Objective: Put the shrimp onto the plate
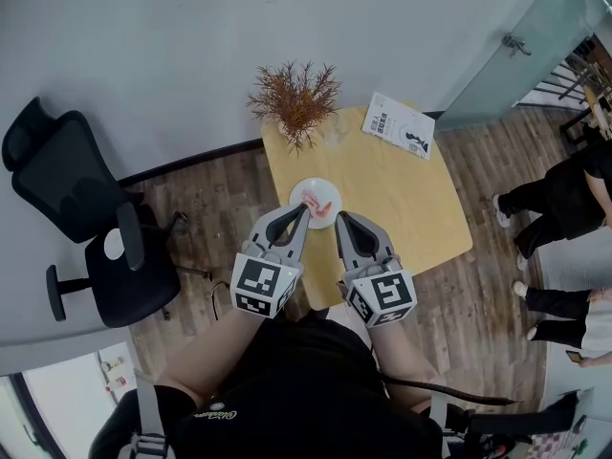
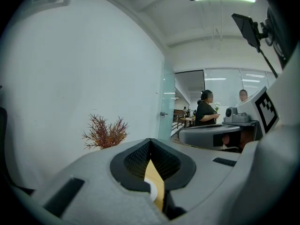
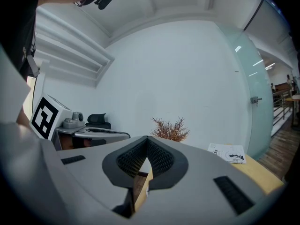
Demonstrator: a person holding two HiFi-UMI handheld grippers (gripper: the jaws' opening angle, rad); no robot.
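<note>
Wooden worktop (image 1: 402,199) mid-frame | shrimp (image 1: 313,198) is seen on plate (image 1: 320,187) | left hand-held gripper (image 1: 305,209) and right hand-held gripper (image 1: 340,217) are held closed, empty

Head view looks steeply down at the surface (image 1: 402,194); both gripper views skim across it toward the dried plant (image 2: 105,132).

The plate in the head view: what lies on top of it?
Pink shrimp lie on the white plate. The left tongs and the right tongs cover its near rim, so whatever is there cannot be seen.
</note>
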